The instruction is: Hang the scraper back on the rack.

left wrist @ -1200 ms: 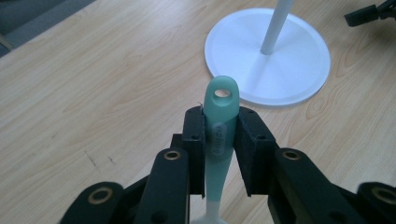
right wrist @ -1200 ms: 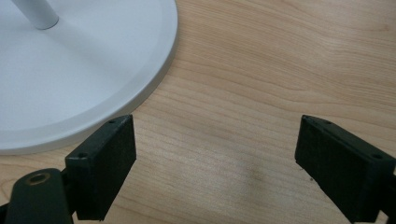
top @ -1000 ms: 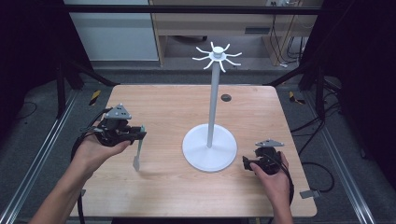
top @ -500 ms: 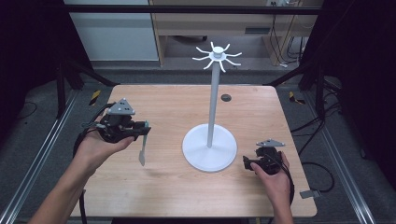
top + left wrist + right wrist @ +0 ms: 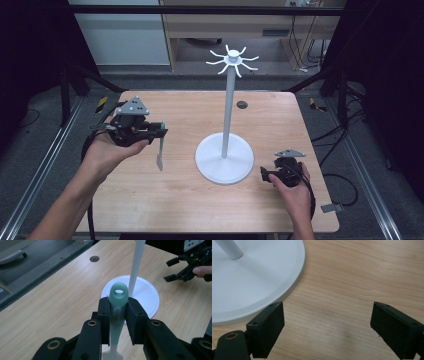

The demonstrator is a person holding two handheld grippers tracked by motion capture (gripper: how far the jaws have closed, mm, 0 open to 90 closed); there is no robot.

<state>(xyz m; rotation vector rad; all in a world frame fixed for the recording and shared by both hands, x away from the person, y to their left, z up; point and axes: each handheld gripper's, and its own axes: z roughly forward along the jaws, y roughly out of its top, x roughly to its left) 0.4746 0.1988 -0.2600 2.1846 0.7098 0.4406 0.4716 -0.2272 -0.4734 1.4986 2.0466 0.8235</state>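
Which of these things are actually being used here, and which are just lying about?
In use:
- green-handled utensil, clamped in the left gripper
- white pole stand with hooks on top
- right gripper, open beside the stand's base

Lying about:
- yellow-handled tools on the floor
- cables under the desk behind

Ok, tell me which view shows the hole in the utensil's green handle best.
The left gripper view: the left gripper clamps the green handle close up, hole facing the camera. In the high view the utensil hangs small, its hole unreadable.
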